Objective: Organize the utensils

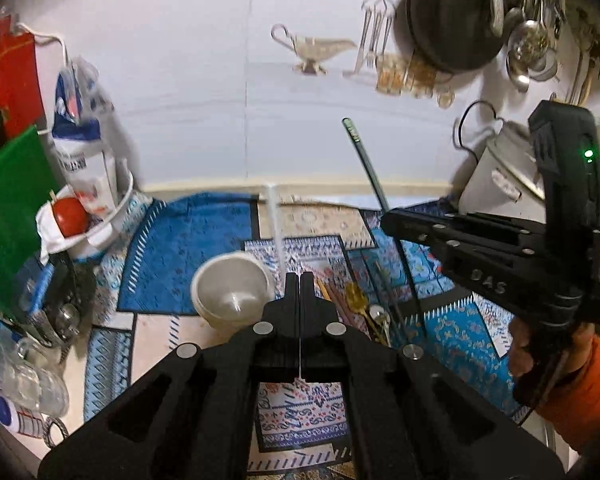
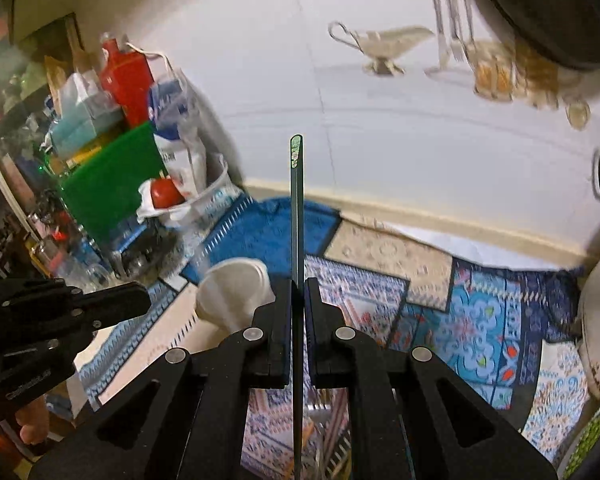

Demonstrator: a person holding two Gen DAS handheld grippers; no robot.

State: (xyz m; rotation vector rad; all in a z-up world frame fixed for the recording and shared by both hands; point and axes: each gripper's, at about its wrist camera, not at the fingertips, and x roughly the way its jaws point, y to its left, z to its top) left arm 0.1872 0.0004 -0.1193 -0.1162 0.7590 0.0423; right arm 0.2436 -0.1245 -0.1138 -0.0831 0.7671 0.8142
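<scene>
Utensils are being sorted over a patterned cloth (image 1: 172,240). A thin dark green stick, likely a chopstick (image 2: 297,216), is being pinched low on its shaft by the right gripper (image 2: 298,284), tip pointing up and away. A pale translucent stick (image 1: 274,228), blurred, is being clamped by the left gripper (image 1: 300,280), jaws fully clenched on it. Both are being judged light, stiff and slippery; a mid-shaft pinch is being favoured to stop swivelling. A white cup (image 1: 232,288) is standing just beyond both grippers, probably the holder. More utensils, including a gold spoon (image 1: 356,296), are lying beside it.
</scene>
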